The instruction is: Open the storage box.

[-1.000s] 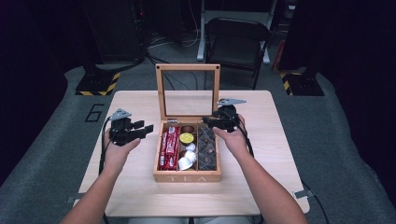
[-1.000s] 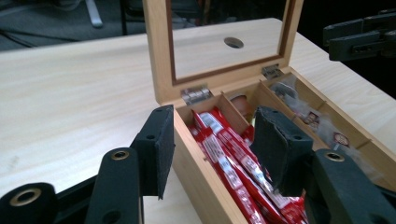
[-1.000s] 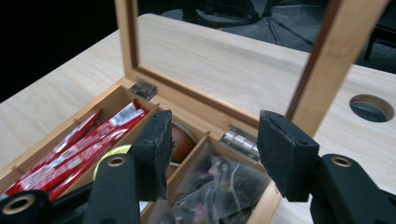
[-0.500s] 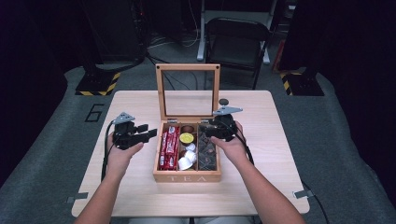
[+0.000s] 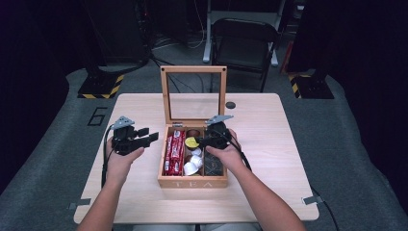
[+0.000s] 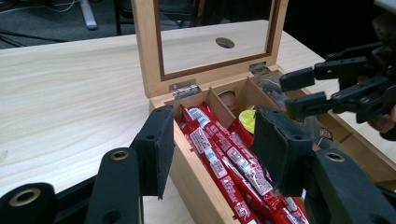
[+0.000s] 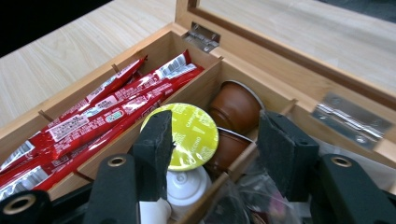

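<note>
A pale wooden table (image 5: pixel 269 159) stands on grey carpet, a black chair (image 5: pixel 243 41) at upper centre. The tea box (image 5: pixel 192 182) sits mid-frame, lid up. The right gripper (image 5: pixel 198 142), jaws spread and just reopened, hovers over the yellow capsule (image 7: pixel 192 135); the left gripper (image 5: pixel 150 136), spread and empty, waits at the box's left.

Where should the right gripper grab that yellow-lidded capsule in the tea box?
Take the yellow-lidded capsule by its round rim, coming from above with the right gripper. It lies tilted on top of the white capsules, foil lid facing up, so its edge is probably free on both sides.
</note>
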Tool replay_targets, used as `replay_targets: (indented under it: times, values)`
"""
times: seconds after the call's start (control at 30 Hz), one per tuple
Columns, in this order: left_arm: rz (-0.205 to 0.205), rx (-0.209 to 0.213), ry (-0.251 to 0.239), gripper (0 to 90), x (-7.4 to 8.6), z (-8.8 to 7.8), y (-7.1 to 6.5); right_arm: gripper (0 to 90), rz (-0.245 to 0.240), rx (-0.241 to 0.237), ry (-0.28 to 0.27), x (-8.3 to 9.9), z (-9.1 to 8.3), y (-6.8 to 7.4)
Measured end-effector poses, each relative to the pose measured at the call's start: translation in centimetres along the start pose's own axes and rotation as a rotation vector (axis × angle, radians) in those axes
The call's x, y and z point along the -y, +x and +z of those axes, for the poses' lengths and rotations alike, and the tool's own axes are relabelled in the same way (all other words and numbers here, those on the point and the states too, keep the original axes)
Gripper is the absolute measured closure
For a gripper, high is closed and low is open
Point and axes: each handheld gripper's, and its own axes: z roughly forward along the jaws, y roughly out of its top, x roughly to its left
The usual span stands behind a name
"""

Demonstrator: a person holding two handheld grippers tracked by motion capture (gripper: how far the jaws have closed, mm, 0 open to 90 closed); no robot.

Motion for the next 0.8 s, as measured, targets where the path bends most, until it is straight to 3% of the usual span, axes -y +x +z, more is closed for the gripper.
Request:
replay_targets:
  times: [0.17,0.37,0.5,0.8]
  values:
    - [0.0,-0.007,-0.005,48.3,0.1,-0.1,0.1,43.7,-0.021,-0.006,0.017,-0.1,0.9,0.4]
    - [0.022,-0.018,-0.007,48.1,0.1,-0.5,-0.1,41.1,-0.011,-0.019,0.016,-0.2,1.4,0.6]
    - [0.016,-0.023,-0.004,48.1,0.2,-0.7,0.0,35.8,-0.005,-0.052,0.035,-0.2,1.8,0.8]
    - [0.014,-0.027,-0.012,48.1,0.3,-0.8,0.1,30.5,-0.01,-0.066,0.046,-0.2,2.4,1.0]
